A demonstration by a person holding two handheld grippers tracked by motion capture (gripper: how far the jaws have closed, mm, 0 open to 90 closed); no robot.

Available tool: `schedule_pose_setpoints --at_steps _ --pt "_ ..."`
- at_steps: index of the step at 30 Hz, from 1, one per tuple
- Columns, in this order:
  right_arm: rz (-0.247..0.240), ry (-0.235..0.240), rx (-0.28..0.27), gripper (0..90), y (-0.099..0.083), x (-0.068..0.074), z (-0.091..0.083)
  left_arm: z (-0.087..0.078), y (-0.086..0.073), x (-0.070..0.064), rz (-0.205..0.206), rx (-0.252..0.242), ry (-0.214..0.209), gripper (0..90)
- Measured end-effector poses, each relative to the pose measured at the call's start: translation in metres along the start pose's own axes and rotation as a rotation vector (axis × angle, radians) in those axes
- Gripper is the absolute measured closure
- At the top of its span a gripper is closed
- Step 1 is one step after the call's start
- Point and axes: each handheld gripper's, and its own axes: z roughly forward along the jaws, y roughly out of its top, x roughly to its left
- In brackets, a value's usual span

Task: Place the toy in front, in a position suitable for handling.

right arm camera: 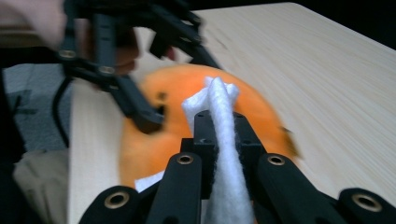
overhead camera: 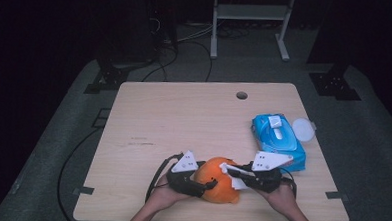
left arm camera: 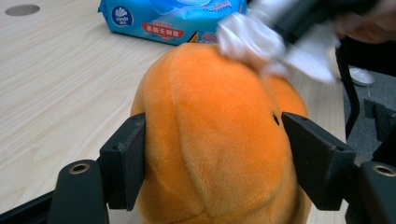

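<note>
Pale wooden surface [overhead camera: 183, 120] under a dark room: low centre of the high view, the left claw [overhead camera: 204, 183] clamps an orange plush pumpkin [overhead camera: 220, 179] at both sides. The right claw [overhead camera: 235, 171], pinching a white wet wipe [right arm camera: 219, 135], rubs its top. Hard rubbing could squeeze the soft toy loose.

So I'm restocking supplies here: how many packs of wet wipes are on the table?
1. A blue wet wipes pack lies near the table's right edge, beyond the right gripper, its flap open. The left gripper view shows it behind the orange plush.
</note>
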Motion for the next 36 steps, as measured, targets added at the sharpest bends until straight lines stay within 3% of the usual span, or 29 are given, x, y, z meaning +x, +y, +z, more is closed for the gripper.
schedule_pose_setpoints --at_steps 6,8,9,10,11,14,17,20,21,24,27,32,34,35,36 --pt "0.042 -0.029 0.027 82.6 -0.011 -0.010 -0.007 0.001 0.002 -0.008 0.066 -0.005 0.023 28.5" --pt "0.030 -0.034 0.023 82.6 -0.008 -0.004 -0.007 0.002 0.004 -0.012 0.096 -0.001 0.031 28.7" --pt "0.007 -0.029 0.012 82.6 0.000 0.003 -0.003 0.003 0.005 -0.017 0.134 0.004 0.036 28.8" --pt "0.007 -0.029 0.012 82.6 0.000 0.003 -0.003 0.003 0.005 -0.017 0.134 0.004 0.036 28.7" --pt "-0.018 -0.013 -0.018 82.6 0.010 0.010 0.001 0.003 0.006 -0.019 0.156 0.006 0.038 28.7" --pt "-0.039 0.000 -0.037 82.6 0.019 0.015 0.004 0.003 0.006 -0.025 0.206 0.007 0.046 28.8" --pt "-0.037 -0.009 -0.033 82.6 0.020 0.010 0.005 0.001 0.004 -0.023 0.197 0.007 0.041 29.3" --pt "0.011 -0.045 -0.006 82.7 0.004 -0.005 0.001 -0.003 0.000 -0.016 0.164 0.013 0.031 29.6" --pt "0.064 -0.042 0.007 82.6 -0.007 -0.013 -0.003 -0.004 -0.002 -0.014 0.156 0.012 0.026 29.5" --pt "0.092 -0.049 0.021 82.6 -0.016 -0.017 -0.009 -0.004 -0.003 -0.013 0.150 0.005 0.021 29.2" --pt "0.079 -0.058 0.020 82.6 -0.012 -0.013 -0.009 0.000 0.000 -0.016 0.158 0.008 0.030 28.7" --pt "0.014 0.002 -0.027 82.6 0.008 0.008 0.000 0.002 0.001 -0.015 0.149 0.007 0.036 28.7" --pt "-0.018 0.003 -0.019 82.6 0.013 0.012 0.003 0.000 -0.001 -0.013 0.129 0.007 0.034 29.3" --pt "-0.008 -0.001 -0.013 82.6 0.009 0.008 0.004 -0.002 -0.003 -0.007 0.094 0.004 0.022 29.7" --pt "-0.008 -0.001 -0.013 82.6 0.009 0.008 0.004 -0.002 -0.003 -0.007 0.094 0.004 0.022 29.8"
